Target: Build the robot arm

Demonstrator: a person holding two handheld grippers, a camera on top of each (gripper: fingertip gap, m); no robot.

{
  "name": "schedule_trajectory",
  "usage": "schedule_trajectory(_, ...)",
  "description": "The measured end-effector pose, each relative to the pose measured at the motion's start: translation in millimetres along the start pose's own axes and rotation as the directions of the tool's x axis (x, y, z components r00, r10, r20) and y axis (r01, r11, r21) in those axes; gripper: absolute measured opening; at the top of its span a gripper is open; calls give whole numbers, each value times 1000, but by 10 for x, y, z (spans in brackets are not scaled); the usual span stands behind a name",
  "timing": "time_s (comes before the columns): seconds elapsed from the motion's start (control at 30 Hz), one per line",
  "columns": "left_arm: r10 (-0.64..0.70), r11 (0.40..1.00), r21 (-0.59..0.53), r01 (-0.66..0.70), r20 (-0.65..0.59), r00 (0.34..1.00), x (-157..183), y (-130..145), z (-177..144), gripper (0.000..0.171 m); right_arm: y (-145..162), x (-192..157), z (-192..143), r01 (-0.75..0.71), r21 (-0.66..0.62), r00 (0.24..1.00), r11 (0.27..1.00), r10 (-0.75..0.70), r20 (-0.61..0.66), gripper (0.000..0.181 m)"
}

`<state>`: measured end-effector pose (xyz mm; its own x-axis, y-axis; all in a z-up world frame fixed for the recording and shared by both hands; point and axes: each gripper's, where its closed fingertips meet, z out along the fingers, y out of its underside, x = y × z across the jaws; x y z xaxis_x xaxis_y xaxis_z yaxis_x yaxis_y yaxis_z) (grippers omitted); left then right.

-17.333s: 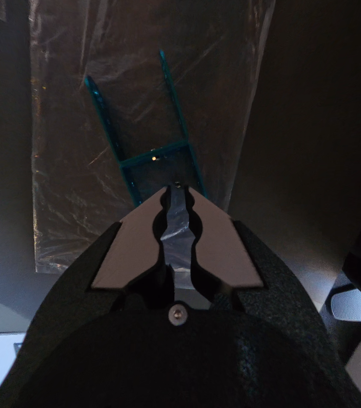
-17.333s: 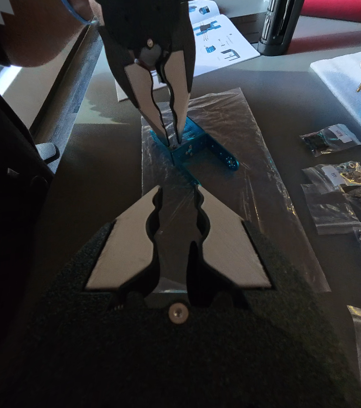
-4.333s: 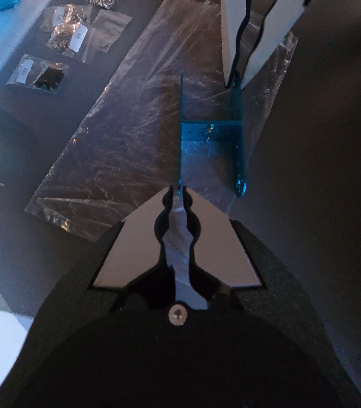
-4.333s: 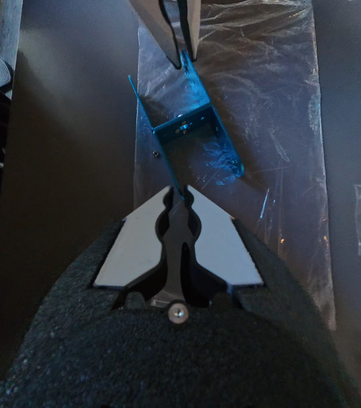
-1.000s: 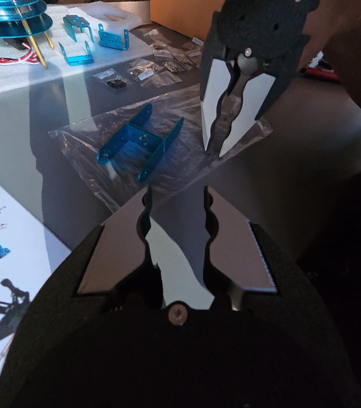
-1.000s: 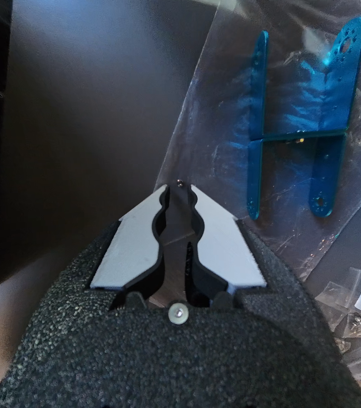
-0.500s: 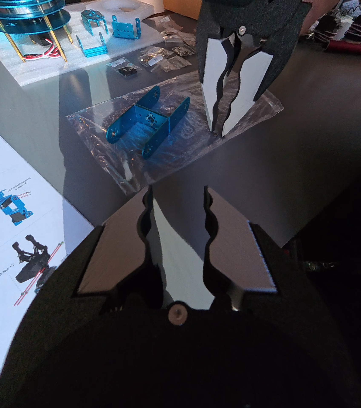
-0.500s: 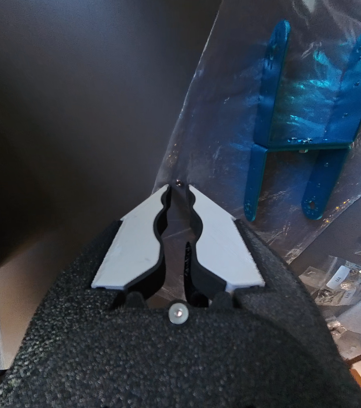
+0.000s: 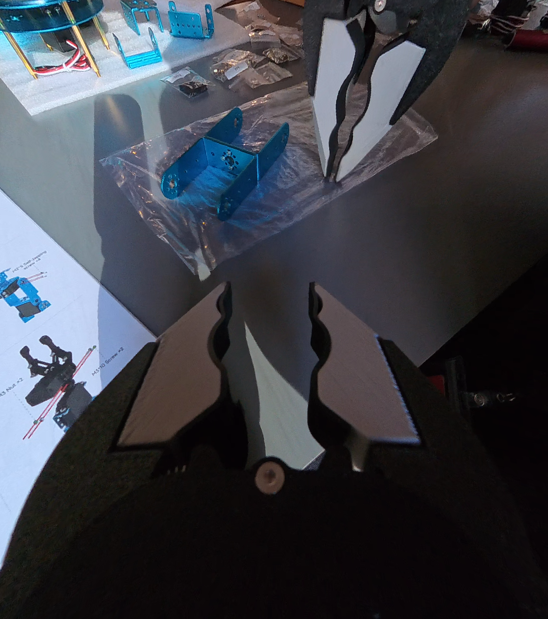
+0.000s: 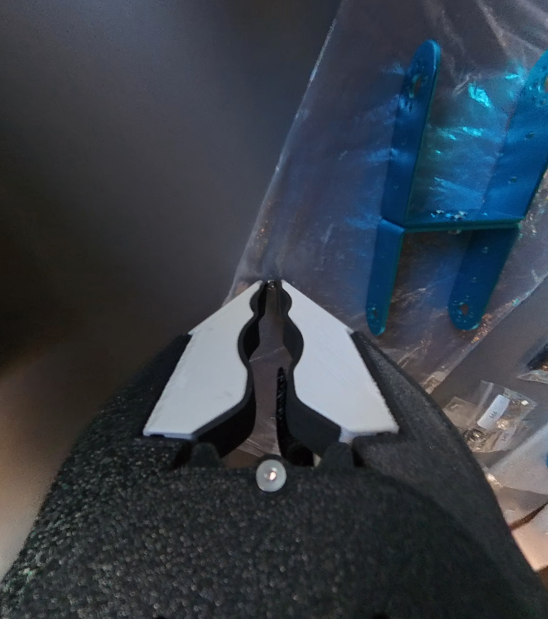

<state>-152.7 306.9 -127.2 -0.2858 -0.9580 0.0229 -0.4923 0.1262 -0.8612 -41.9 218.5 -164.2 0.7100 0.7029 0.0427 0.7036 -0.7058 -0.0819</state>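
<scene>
A blue H-shaped metal bracket [image 9: 229,167] lies on a clear plastic bag [image 9: 302,204] on the dark table. My left gripper [image 9: 268,288] is open and empty, held back from the bag's near corner. My right gripper [image 9: 332,176] points down at the bag's right edge, beside the bracket. In the right wrist view my right gripper [image 10: 271,284] is shut on a tiny silver screw [image 10: 271,285] at its tips, over the bag [image 10: 299,174]. The bracket [image 10: 460,174] lies to its right.
A printed assembly manual [image 9: 14,318] lies at the left. A white foam sheet [image 9: 65,90] at the back left carries more blue brackets [image 9: 138,50] and a round blue frame. Small bags of hardware [image 9: 249,72] lie behind the plastic bag and show in the right wrist view [image 10: 500,415]. The gap from one gripper's tips to the other's is roughly 15 centimetres.
My left gripper has let go of the bracket, opened and drawn back from it. My right gripper's jaws have closed in on the small screw at the bag's edge.
</scene>
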Motion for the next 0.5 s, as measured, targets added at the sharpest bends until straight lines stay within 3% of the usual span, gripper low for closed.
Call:
schedule_trajectory(0.13,13,1000,0,-13,-9,1000,-10,-35,37,45,53,91,-57,-30,86,999,996,32,-22,5)
schedule_trajectory(0.27,43,999,0,-43,-43,998,-35,-121,138,44,29,262,-223,-109,315,994,943,104,33,5)
schedule_trajectory(0.4,88,996,-11,-90,-92,992,-162,-238,337,40,-35,731,-497,-146,633,985,760,169,24,4)
schedule_trajectory(0.5,85,995,-44,-92,-139,987,-318,-339,511,40,-13,944,-454,-175,691,982,702,178,68,5)
